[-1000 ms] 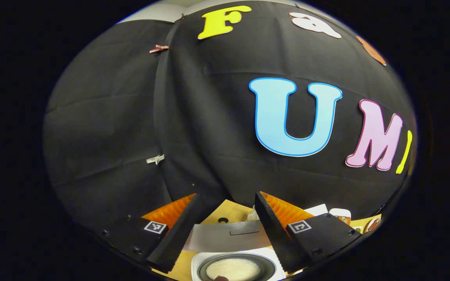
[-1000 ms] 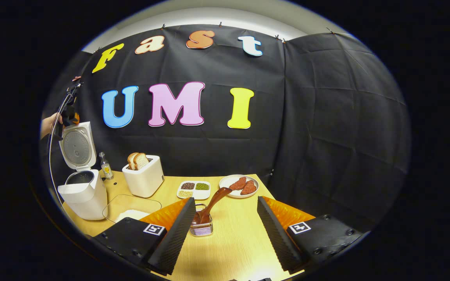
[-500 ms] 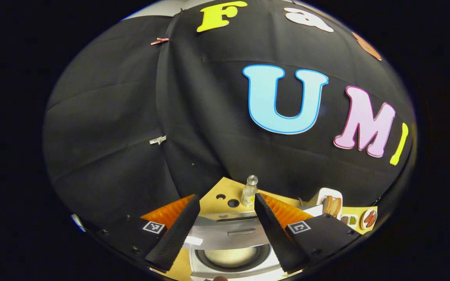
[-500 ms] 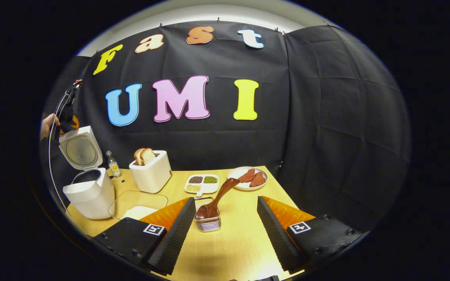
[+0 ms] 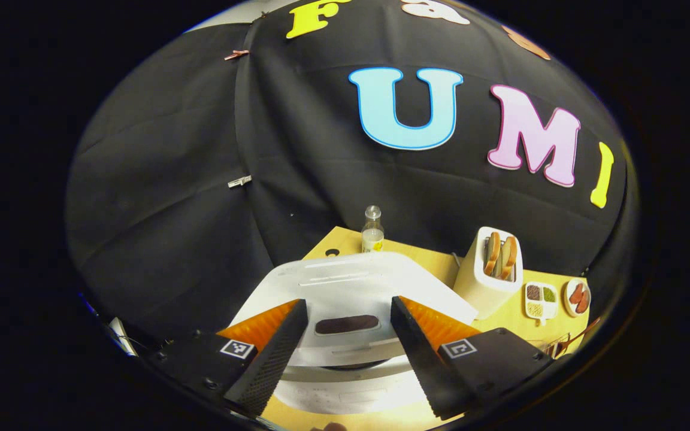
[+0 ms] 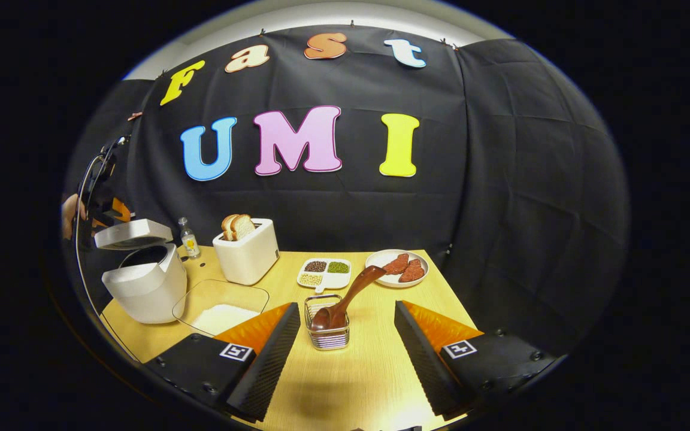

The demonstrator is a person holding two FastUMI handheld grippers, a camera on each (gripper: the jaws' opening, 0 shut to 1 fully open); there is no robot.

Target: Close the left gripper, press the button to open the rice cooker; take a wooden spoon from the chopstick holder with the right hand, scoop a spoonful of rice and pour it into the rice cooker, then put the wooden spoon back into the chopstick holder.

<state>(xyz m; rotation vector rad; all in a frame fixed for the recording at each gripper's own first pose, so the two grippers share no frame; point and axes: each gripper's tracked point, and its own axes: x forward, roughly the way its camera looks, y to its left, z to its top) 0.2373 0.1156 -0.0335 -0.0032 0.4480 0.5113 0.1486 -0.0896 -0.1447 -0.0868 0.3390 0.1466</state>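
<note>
The white rice cooker (image 6: 141,287) stands at the table's left end, its lid (image 6: 132,233) lowered to a narrow gap over the pot. In the left gripper view the lid (image 5: 351,281) lies right under my left gripper (image 5: 348,305), which is open and empty. From the right gripper view, that gripper (image 6: 105,209) and a hand (image 6: 69,212) hover just behind the lid. The brown wooden spoon (image 6: 351,293) leans in the clear chopstick holder (image 6: 328,338), bowl down. My right gripper (image 6: 346,306) is open, with the holder standing between its fingers, untouched.
A glass dish of white rice (image 6: 222,311) sits between the cooker and the holder. Behind it stand a white toaster (image 6: 248,254) with bread and a small bottle (image 6: 187,238). A divided dish of beans (image 6: 324,274) and a plate (image 6: 396,285) of meat slices lie farther back.
The cooker lid has swung down from upright to almost shut, with the left gripper following it down. The right gripper has shifted a little; the spoon stays in the holder.
</note>
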